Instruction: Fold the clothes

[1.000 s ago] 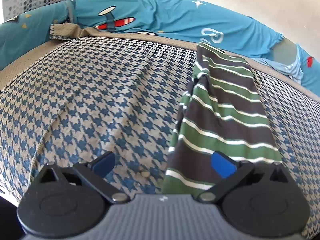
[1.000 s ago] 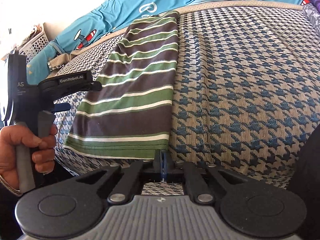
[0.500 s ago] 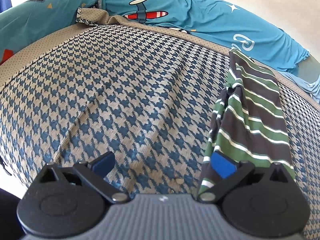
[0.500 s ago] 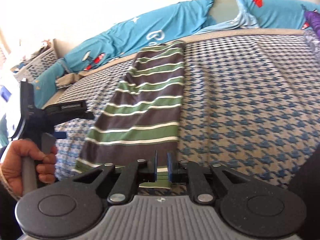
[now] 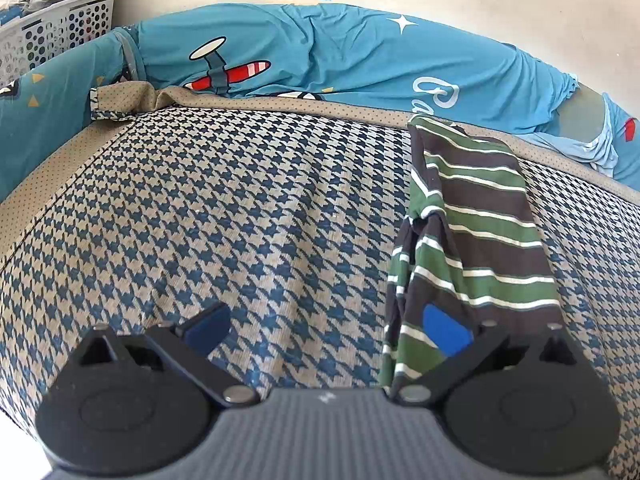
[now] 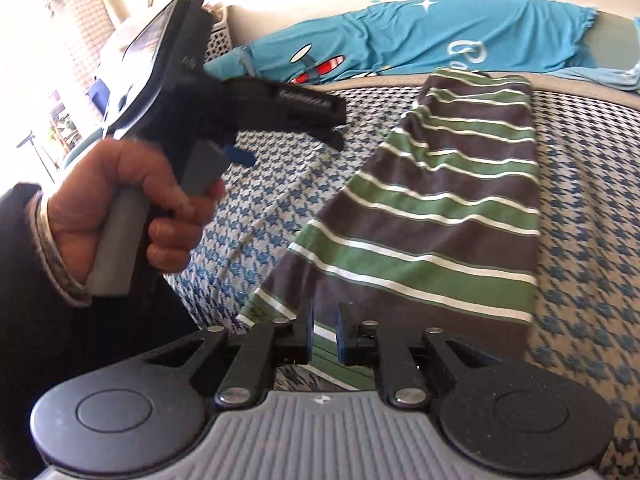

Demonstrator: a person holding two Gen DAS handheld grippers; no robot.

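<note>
A brown and green striped garment (image 5: 480, 220) lies folded into a long strip on the houndstooth bedspread (image 5: 200, 220), running from the near edge to the far border. My left gripper (image 5: 326, 328) is open wide over bare bedspread, its right finger just above the garment's near left corner, with nothing between the pads. My right gripper (image 6: 324, 332) hovers over the garment's (image 6: 440, 200) near hem. Its jaws are opening with a narrow gap, and the cloth shows below the gap, not pinched. A hand (image 6: 132, 208) holds the left gripper's handle at the left of the right wrist view.
Blue bedding with an aeroplane print (image 5: 320, 52) is bunched along the far side against the wall. A white perforated basket (image 5: 52, 28) stands at the back left. The bed's near edge drops off just under both grippers.
My right gripper was shut at the garment's near hem; its pads have since parted and it has rolled and drawn back. The left gripper has lifted and shifted, staying open.
</note>
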